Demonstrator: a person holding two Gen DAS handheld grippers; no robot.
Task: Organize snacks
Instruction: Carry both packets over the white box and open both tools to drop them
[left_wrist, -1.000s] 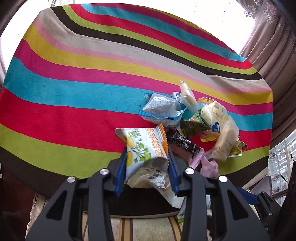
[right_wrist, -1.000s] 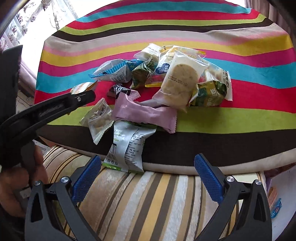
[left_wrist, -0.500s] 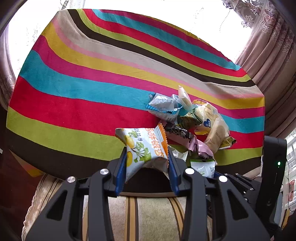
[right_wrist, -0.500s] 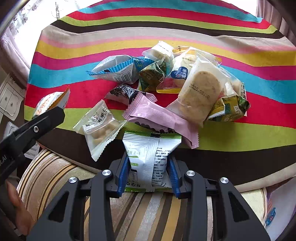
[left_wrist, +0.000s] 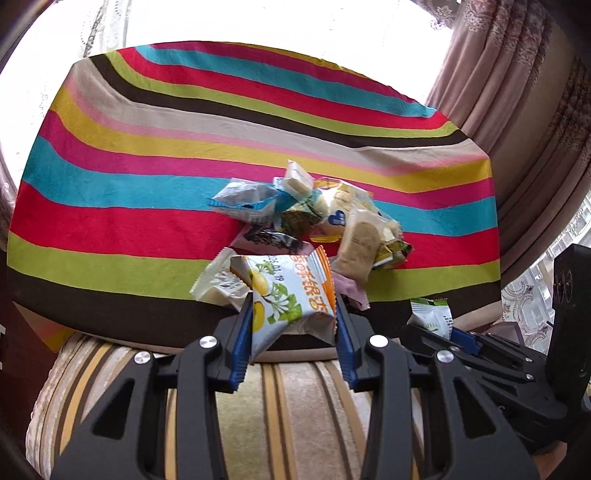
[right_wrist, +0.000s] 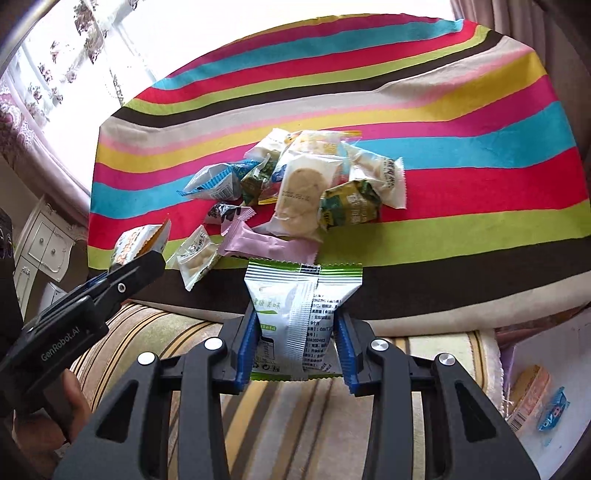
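the left gripper (left_wrist: 291, 325) is clamped on an orange-and-white snack packet (left_wrist: 286, 295), and the right gripper (right_wrist: 297, 343) grips a green-and-white packet (right_wrist: 299, 314) — both are held above the near edge of the striped cloth (right_wrist: 461, 147), where the snack pile (right_wrist: 306, 184) lies.
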